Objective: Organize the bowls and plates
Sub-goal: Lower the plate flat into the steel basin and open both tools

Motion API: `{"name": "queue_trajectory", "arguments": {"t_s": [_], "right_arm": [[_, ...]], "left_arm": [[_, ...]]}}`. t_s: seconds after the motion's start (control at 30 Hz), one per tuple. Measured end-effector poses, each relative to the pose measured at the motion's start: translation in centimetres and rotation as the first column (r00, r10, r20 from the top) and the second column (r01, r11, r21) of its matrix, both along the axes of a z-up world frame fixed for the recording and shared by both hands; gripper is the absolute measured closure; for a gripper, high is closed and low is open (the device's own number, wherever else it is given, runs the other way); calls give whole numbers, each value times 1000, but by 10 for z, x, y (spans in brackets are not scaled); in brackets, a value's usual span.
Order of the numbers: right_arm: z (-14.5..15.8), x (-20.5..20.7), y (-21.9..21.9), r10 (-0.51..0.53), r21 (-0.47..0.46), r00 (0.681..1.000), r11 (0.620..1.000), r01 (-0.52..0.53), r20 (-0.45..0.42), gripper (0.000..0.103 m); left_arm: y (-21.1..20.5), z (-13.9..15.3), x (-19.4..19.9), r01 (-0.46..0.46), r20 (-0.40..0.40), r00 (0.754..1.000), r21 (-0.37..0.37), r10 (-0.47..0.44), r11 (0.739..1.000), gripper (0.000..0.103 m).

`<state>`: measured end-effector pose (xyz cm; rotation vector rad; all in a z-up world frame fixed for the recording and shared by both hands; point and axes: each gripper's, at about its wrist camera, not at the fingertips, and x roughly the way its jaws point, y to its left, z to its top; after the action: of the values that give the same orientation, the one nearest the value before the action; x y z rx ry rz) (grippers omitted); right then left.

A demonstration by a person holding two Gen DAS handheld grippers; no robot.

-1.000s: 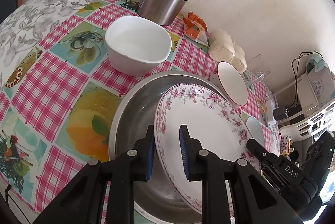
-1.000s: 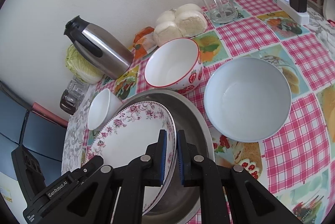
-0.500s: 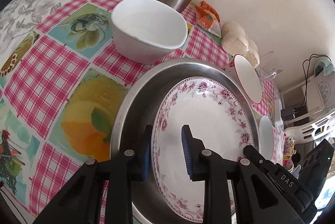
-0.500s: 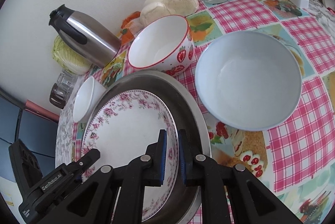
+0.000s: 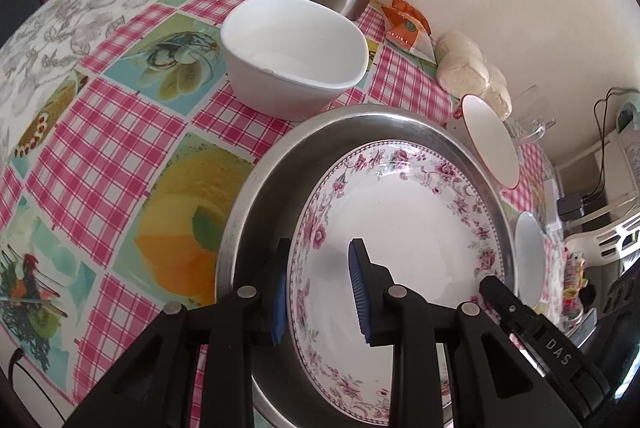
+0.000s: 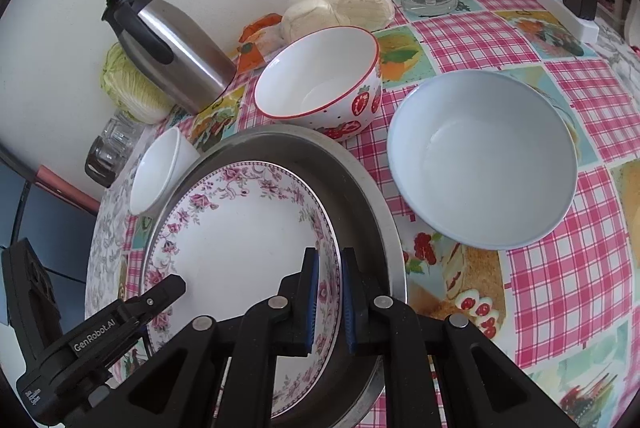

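The floral plate point(image 6: 240, 240) lies inside the steel basin point(image 6: 360, 196), its far edge close to the basin's wall. Both grippers straddle its near rim from opposite sides. The right gripper point(image 6: 329, 302) has its blue pads nearly together with the plate's rim between them; it appears clamped on the plate, though a sliver of gap may remain. The left gripper point(image 5: 320, 298) stands with its fingers well apart, one outside the rim and one over the plate's face, gripping nothing.

Relative to the basin, the small white bowl point(image 5: 294, 68) sits just beyond its far-left edge, the strawberry bowl point(image 6: 320, 84) touches or nearly touches its far rim, and the pale blue bowl point(image 6: 484, 160) rests just to its right on the bench point(image 6: 560, 288).

The likely risks from here:
- If the right gripper lets go or pulls away unevenly, the plate could rock and knock against the steel wall.
- The glazed rim looks slick, so a one-sided hold may slip if the plate is lifted.
- Withdrawing outward could nudge the pale blue bowl, which sits close by.
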<state>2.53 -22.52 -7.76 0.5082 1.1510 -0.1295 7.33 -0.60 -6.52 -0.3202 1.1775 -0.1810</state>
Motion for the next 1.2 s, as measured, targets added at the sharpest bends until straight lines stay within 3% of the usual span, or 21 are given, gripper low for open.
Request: {"name": "queue_trajectory", "arguments": {"t_s": [0.2,0.33,0.73,0.83,1.2], "right_arm": [[1,-3,-6,-18,25,1000,1000,18,6,90],[3,-4,-6,-13,11,1000,1000,13,3,90],[5,-3,-4,8,-27,1000,1000,-8,-3,89],[4,-3,-4,12,-34,1000,999,-12,-6,88],[4,-3,-3,9,-43,1000,999,-10,-5,88]], "left_arm": [[-23,-1,-2,96,12,995,114,-98,989,57],[-29,-2,-3,129,13,991,144,-132,981,53],[-33,-1,-1,122,11,992,128,-124,984,48],[-31,5,-2,104,45,993,132,-111,986,40],[-15,26,-7,33,135,990,72,-42,997,40]]}}
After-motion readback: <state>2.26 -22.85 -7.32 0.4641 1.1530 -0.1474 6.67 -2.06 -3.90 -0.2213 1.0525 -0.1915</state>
